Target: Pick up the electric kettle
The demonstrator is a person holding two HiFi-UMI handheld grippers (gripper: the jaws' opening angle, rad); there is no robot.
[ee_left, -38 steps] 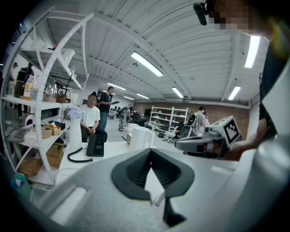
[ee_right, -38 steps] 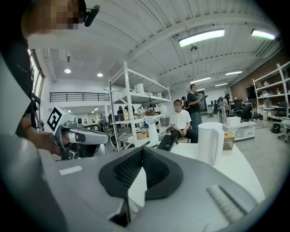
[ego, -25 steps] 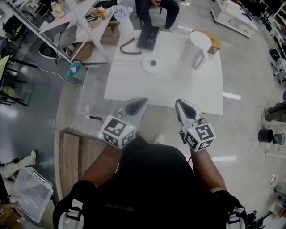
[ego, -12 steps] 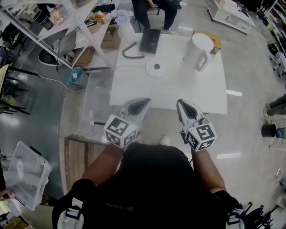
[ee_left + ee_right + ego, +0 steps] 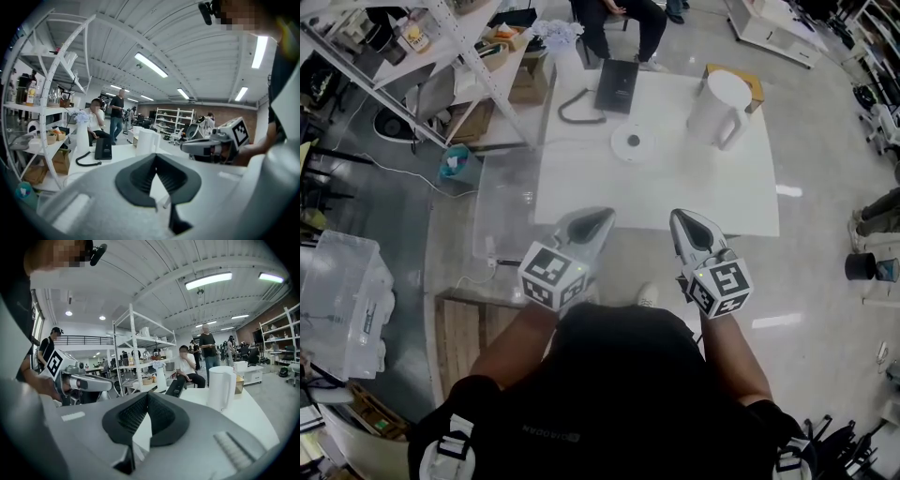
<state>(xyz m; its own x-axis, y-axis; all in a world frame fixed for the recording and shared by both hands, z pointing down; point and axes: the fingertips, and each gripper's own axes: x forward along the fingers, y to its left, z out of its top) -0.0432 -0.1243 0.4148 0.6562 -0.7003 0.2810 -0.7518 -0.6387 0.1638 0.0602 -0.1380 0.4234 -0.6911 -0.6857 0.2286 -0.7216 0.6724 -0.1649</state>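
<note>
Seen from above, a person in a dark shirt stretches both bare forearms forward, side by side and a little apart, each hand holding a gripper that points ahead and slightly downward toward a white table (image 5: 675, 202). The left gripper (image 5: 602, 215) and the right gripper (image 5: 678, 218) are smooth, pale grey plastic shells that taper to a rounded point, and their tips reach the table's near edge. Each carries a cube (image 5: 551, 275) printed with black-and-white square markers just above the hand. In each gripper's own view, the black ribbed rubber pads curve inward and meet at the tips, leaving a teardrop-shaped hollow behind them. Both pairs of jaws are closed together and nothing sits between them. The electric kettle (image 5: 719, 108) stands upright at the far right corner of the table, well apart from both grippers. It is a plain white cylinder with a matte finish and a loop handle on the side facing the person's right. Its round white base (image 5: 633, 143), a flat disc, lies separately near the middle of the table's far half, to the kettle's left. A black desk phone (image 5: 617, 86) with a coiled dark cord rests at the far left edge. The tabletop is a smooth white rectangle, and the floor (image 5: 441, 234) around it is glossy grey.
</note>
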